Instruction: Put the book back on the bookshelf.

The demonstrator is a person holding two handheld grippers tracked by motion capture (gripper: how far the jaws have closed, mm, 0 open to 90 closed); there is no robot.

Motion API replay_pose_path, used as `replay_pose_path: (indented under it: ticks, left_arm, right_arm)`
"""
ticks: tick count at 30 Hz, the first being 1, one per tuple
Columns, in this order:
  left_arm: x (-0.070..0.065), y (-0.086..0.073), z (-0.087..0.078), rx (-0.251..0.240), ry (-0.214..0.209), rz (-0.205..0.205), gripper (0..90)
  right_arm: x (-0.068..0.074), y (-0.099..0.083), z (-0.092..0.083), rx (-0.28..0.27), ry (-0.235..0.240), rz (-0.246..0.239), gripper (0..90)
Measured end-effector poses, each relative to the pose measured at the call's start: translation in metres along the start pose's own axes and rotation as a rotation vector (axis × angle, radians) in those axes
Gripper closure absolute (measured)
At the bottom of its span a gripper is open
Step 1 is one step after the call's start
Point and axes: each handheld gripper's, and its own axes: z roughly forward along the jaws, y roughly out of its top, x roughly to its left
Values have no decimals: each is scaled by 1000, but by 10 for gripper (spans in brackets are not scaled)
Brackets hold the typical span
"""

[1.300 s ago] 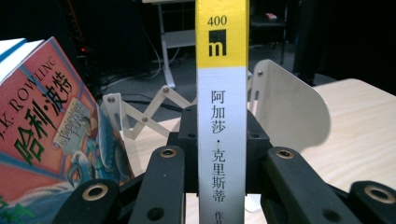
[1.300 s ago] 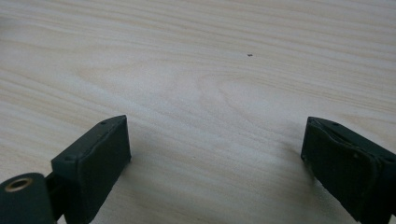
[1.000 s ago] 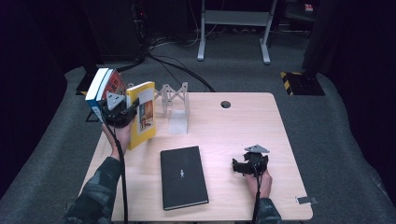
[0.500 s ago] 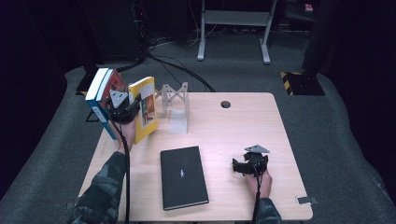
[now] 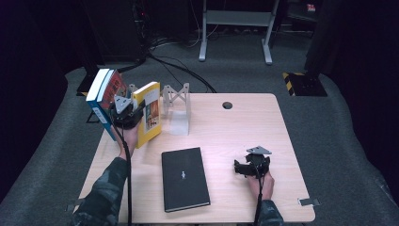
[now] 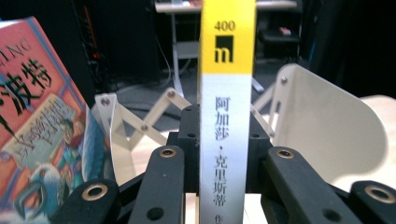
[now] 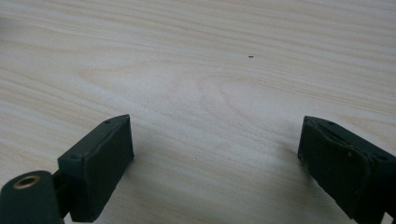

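A yellow-and-white book point(image 5: 149, 113) stands upright near the table's back left, and my left gripper point(image 5: 135, 114) is shut on its spine. In the left gripper view the spine point(image 6: 227, 93) runs up between the black jaws of the left gripper point(image 6: 225, 137). Just right of it stands a white folding book rack point(image 5: 176, 107). A blue and a red book point(image 5: 106, 92) lean at the table's left edge, behind the gripper. My right gripper point(image 5: 251, 165) rests low at the front right, open; its jaws point(image 7: 215, 172) stand wide over bare wood with nothing between them.
A black book point(image 5: 184, 178) lies flat at the front middle of the wooden table point(image 5: 235, 127). A cable hole point(image 5: 227, 105) sits at the back edge. Beyond the table are floor cables and a metal stand point(image 5: 235, 28). The red book cover point(image 6: 37, 121) and the rack's white end plate point(image 6: 322, 130) flank the left gripper.
My left gripper has shifted slightly to the right with the yellow book, toward the white rack. The right gripper has stayed where it was.
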Motion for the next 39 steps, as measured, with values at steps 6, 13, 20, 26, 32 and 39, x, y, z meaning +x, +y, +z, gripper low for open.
replay_pose_path:
  ticks: [6, 13, 20, 26, 32, 39]
  left_arm:
    - [-2, -3, -20, 70, -31, 24, 753]
    - [0, -17, -43, 90, -39, 22, 750]
    - [4, -29, -59, 121, -40, 24, 746]
    - [6, -34, -65, 135, -45, 14, 734]
    - [5, -27, -61, 155, -57, 18, 599]
    - [8, -9, -49, 184, -68, 26, 463]
  right_arm:
    - [0, 0, 0, -2, 0, 0, 104]
    - [0, 0, 0, -2, 0, 0, 108]
    - [0, 0, 0, -3, 0, -1, 109]
    - [0, 0, 0, -3, 2, -2, 112]
    - [0, 0, 0, -3, 2, -1, 112]
    - [0, 0, 0, -1, 1, -6, 113]
